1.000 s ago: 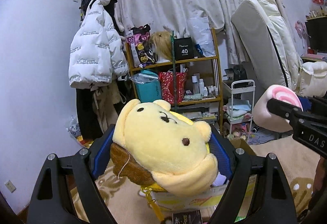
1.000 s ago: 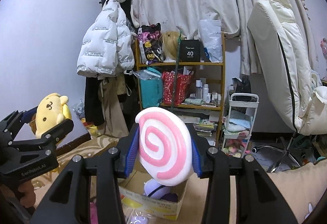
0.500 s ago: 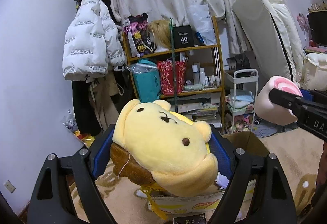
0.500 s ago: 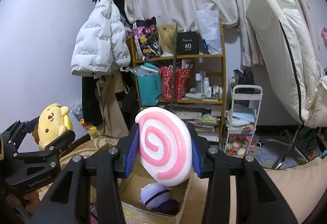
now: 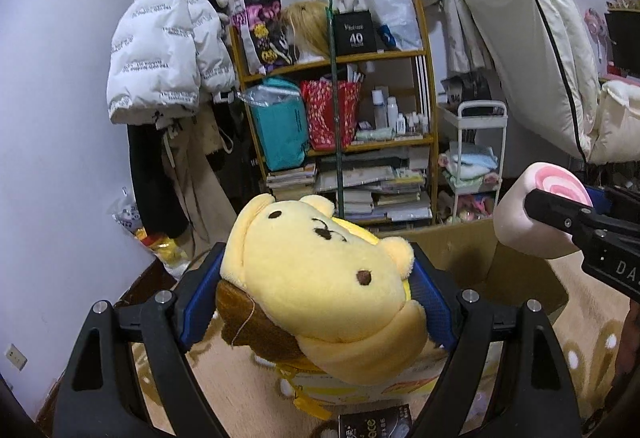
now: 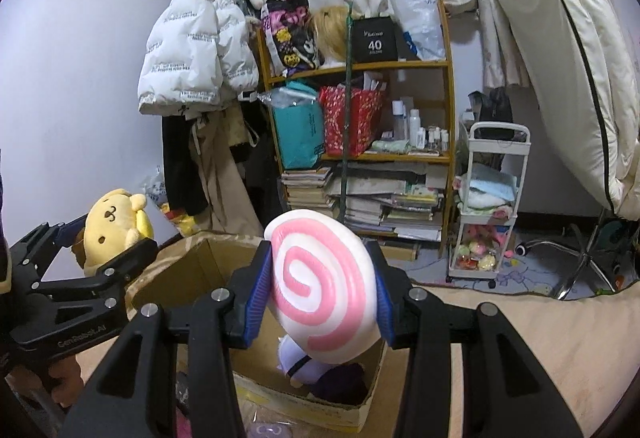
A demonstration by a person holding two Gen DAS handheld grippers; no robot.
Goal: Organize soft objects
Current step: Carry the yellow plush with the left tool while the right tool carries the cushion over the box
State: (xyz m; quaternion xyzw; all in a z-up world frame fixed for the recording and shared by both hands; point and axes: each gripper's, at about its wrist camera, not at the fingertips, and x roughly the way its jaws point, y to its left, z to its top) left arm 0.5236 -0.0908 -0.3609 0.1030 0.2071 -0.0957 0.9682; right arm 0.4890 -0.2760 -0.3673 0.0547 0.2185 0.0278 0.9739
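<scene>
The left gripper (image 5: 316,302) squeezes a fuzzy yellow dog plush (image 5: 320,286) with a brown beret. The right gripper (image 6: 324,298) clamps a smooth pink-and-white spiral lollipop cushion (image 6: 324,290) above an open cardboard box (image 6: 208,262).

Two handheld tools: the left tool (image 5: 316,298) and the right tool (image 6: 320,290). Three soft toys: one yellow dog plush (image 5: 320,278), one pink-and-white swirl cushion (image 6: 320,286), one purple-and-white plush (image 6: 308,366). One cardboard box (image 6: 192,266). One wooden shelf (image 6: 450,110). One white puffer jacket (image 6: 192,46). One white rolling cart (image 6: 488,198).
</scene>
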